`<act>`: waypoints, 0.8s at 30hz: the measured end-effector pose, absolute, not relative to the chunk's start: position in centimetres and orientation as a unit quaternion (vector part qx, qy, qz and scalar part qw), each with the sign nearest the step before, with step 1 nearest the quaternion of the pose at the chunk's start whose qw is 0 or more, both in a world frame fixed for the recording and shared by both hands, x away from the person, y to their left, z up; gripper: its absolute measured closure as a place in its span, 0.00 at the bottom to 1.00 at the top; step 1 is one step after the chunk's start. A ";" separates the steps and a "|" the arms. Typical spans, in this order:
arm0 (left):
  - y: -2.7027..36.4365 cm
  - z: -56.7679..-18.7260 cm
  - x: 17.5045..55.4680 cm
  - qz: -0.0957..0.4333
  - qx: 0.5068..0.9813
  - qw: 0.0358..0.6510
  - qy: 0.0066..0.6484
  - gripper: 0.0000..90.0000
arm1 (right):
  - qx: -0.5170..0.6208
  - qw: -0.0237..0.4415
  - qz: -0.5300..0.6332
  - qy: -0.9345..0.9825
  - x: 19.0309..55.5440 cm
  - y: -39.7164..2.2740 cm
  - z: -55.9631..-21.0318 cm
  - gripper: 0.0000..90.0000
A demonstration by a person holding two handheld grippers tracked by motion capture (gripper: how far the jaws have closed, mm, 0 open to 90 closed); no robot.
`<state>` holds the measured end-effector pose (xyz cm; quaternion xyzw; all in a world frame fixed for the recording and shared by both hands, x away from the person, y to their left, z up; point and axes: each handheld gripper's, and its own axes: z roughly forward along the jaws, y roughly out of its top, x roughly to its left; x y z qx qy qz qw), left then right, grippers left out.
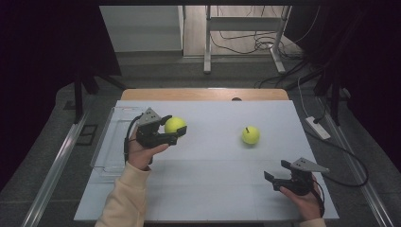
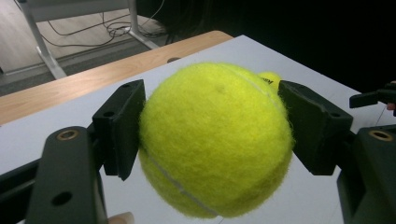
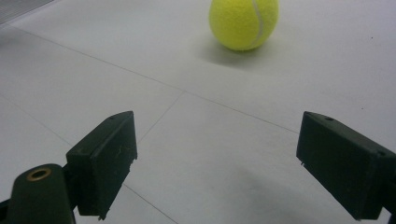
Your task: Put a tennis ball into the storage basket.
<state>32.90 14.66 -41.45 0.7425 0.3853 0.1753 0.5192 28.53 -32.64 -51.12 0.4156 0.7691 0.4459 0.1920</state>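
A tennis ball (image 1: 175, 125) is being pinched by the left gripper (image 1: 173, 132) near the table's (image 1: 213, 189) left edge, beside a clear tray (image 1: 109, 142). The right gripper (image 1: 277, 171) is being held spread near the front right corner, well apart from a second ball (image 1: 250, 135).

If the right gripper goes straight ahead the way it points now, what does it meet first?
Probably the second tennis ball on the table: it lies ahead of the open right gripper, slightly off centre, nothing between.

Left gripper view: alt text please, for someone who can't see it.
A yellow tennis ball is clamped between the two black pads of the left gripper, held above a white table. A wooden table edge and floor cables lie beyond.
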 end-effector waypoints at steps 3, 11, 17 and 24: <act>15.2 -41.3 32.9 0.179 0.737 0.523 0.389 0.31 | 0.416 0.192 0.446 0.769 28.5 -32.7 -51.1 0.13; 16.0 -41.0 32.8 0.186 0.727 0.528 0.397 0.31 | 0.415 0.194 0.446 0.769 28.5 -32.6 -51.1 0.13; 16.5 -41.0 32.9 0.193 0.723 0.525 0.405 0.31 | 0.415 0.194 0.445 0.769 28.5 -32.6 -51.1 0.13; 17.0 -40.9 32.9 0.198 0.717 0.528 0.409 0.31 | 0.415 0.194 0.445 0.769 28.5 -32.7 -51.1 0.13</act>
